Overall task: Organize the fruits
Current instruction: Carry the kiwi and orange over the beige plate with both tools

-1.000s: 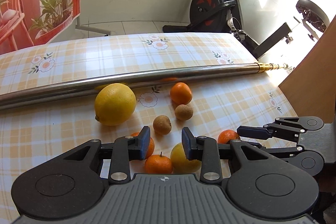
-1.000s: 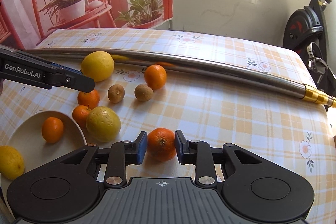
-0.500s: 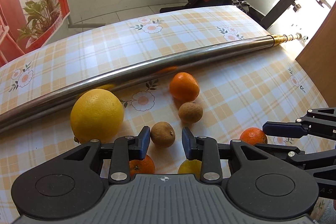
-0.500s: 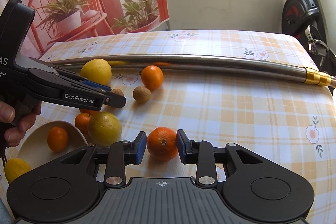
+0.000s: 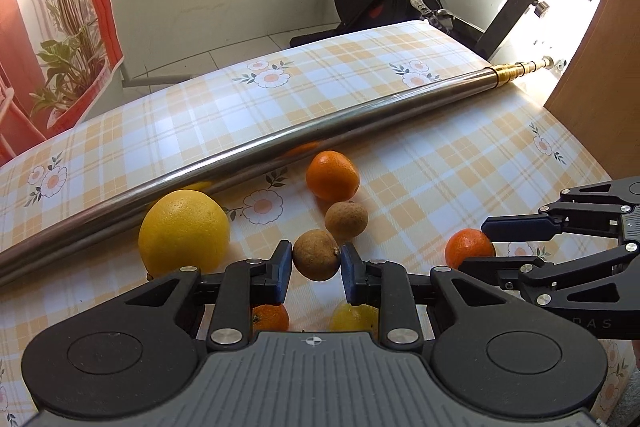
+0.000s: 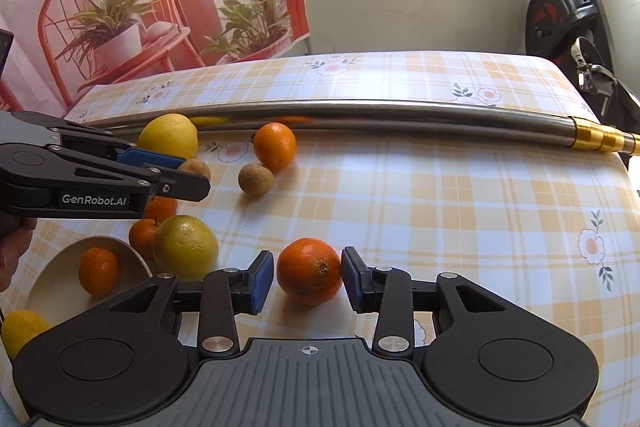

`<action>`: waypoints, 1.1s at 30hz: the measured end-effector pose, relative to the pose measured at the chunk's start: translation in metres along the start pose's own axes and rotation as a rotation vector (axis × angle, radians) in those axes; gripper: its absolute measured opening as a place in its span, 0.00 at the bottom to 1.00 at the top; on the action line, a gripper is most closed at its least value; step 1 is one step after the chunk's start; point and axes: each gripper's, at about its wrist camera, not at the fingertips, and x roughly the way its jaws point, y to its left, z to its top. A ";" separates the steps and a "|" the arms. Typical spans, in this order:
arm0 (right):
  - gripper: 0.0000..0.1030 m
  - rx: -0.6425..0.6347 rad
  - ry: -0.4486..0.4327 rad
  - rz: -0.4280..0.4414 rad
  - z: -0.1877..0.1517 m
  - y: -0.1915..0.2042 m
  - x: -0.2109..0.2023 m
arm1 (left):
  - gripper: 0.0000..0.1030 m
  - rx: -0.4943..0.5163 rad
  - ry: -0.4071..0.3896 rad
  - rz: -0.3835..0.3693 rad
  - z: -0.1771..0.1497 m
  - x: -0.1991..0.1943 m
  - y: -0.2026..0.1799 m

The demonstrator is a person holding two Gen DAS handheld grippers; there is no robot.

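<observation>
Left gripper [image 5: 312,265] straddling the small brown fruit [image 5: 316,255] on the worktop [image 5: 440,163], jaws spread, pads close on either side, firm contact impossible to tell. Right gripper [image 6: 308,277] likewise bracketing the orange [image 6: 309,275], jaws released, narrow gaps both sides. Each fruit dead centre between its own jaws, so probably only closing needed. Bowl [image 6: 48,287] off to the left of the right jaws, nearer the left gripper.

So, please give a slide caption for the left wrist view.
Left tongs close around a brown fruit beside a lemon.
</observation>
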 end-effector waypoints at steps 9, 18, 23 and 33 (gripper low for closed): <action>0.34 0.080 0.019 0.004 -0.002 -0.005 0.008 | 0.27 -0.036 -0.079 -0.012 -0.020 -0.049 0.010; 0.34 0.024 -0.001 0.032 -0.001 0.019 -0.013 | 0.27 -0.197 -0.085 -0.003 -0.068 -0.088 0.045; 0.34 -0.031 -0.017 0.064 0.001 0.044 -0.027 | 0.27 -0.163 -0.065 0.017 -0.087 -0.097 0.045; 0.34 -0.194 0.022 0.138 0.002 0.098 -0.028 | 0.27 -0.144 -0.012 0.018 -0.109 -0.093 0.048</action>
